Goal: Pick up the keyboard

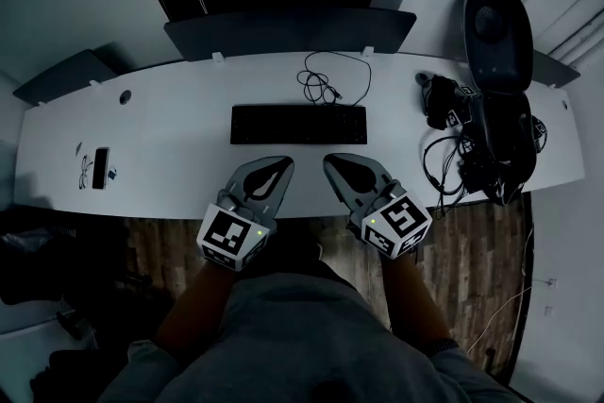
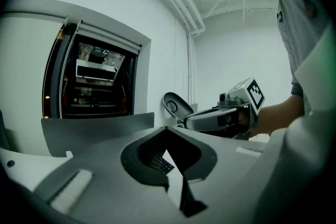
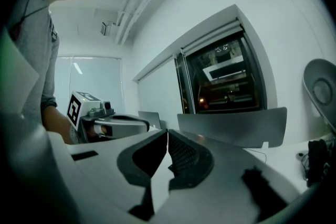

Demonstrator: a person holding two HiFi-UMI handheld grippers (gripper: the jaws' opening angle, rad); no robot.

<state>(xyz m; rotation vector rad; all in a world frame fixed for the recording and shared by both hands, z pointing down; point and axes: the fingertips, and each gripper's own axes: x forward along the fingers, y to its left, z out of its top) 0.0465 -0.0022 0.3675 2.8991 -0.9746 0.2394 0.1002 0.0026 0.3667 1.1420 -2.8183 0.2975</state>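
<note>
A black keyboard [image 1: 298,124] lies flat on the white desk [image 1: 170,156], its cable [image 1: 330,82] coiled behind it. My left gripper [image 1: 280,162] sits just in front of the keyboard's left half, jaws shut and empty. My right gripper [image 1: 331,159] is beside it, in front of the keyboard's right half, also shut with nothing held. Neither touches the keyboard. In the left gripper view a sliver of keyboard keys [image 2: 162,164] shows through the gap in the jaws, with the right gripper [image 2: 220,119] across from it. The right gripper view shows the left gripper [image 3: 113,124] at its left.
A phone [image 1: 100,167] lies at the desk's left. A dark bag with tangled cables [image 1: 477,146] occupies the right end, beside a grey chair [image 1: 500,33]. A grey divider panel [image 1: 288,31] stands behind the desk. The desk's front edge runs under both grippers.
</note>
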